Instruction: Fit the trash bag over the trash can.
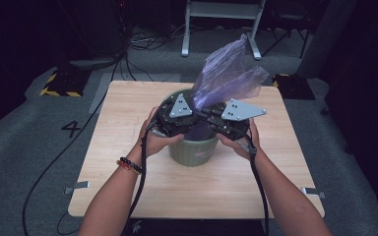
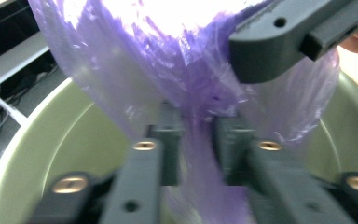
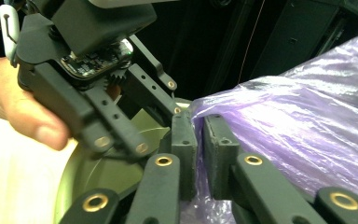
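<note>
At the centre of the high view, the left gripper (image 1: 193,117) and right gripper (image 1: 210,119) meet over the green bin (image 1: 193,150), each nearly closed, pinching the purple bag (image 1: 226,76) rising toward upper right.

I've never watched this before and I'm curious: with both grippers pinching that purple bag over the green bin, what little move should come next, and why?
Probably draw the two grippers apart. The left gripper and right gripper both pinch the purple bag close together above the green bin, and the bag stands bunched up rather than spread over the rim, so its mouth needs opening.
</note>
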Available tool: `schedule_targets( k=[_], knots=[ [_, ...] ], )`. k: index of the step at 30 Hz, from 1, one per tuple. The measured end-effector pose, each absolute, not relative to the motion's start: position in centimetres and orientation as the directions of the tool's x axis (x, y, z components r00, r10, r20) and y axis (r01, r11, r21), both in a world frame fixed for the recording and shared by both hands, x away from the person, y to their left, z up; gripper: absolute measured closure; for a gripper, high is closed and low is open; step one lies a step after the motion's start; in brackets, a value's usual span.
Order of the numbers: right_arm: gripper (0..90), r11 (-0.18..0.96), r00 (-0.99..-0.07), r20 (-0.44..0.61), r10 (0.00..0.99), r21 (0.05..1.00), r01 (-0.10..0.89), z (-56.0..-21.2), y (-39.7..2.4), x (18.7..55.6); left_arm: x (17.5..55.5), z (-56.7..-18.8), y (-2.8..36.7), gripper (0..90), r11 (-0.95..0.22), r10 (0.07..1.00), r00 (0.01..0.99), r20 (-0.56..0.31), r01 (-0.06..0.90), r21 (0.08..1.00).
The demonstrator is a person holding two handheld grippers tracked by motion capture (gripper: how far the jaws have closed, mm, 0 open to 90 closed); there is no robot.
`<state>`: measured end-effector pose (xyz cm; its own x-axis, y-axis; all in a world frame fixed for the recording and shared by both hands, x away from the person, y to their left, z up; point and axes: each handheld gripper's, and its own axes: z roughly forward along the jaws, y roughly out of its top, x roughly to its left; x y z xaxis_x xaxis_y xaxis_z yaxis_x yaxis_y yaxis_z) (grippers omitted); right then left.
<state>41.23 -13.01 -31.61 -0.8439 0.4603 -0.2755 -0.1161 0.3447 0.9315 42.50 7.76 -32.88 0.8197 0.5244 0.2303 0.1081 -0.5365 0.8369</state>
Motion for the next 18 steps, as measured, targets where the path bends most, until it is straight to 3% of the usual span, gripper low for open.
schedule_targets(
  k=[3,11,13,15,18],
  knots=[
    [81.6,0.346,-0.843,-0.265,0.468,0.933,-0.102,-31.8,-13.0,41.5,42.6,-32.9,7.9,88.7,-0.545,0.537,0.808,0.243,0.113,0.831],
    [74.3,0.354,-0.836,-0.260,0.482,0.931,-0.085,-32.0,-13.5,41.9,43.4,-32.8,9.1,89.9,-0.555,0.580,0.771,0.263,0.137,0.821],
    [80.2,0.358,-0.840,-0.258,0.478,0.930,-0.082,-32.1,-13.6,42.1,43.6,-32.7,9.5,89.7,-0.535,0.583,0.774,0.247,0.136,0.834],
    [88.0,0.368,-0.846,-0.257,0.467,0.927,-0.078,-32.3,-13.6,42.2,43.6,-32.5,9.9,83.8,-0.511,0.577,0.785,0.226,0.131,0.849],
    [90.0,0.376,-0.840,-0.263,0.475,0.923,-0.076,-32.5,-13.7,42.4,43.4,-32.4,10.1,77.7,-0.519,0.568,0.789,0.234,0.123,0.846]
  ],
)
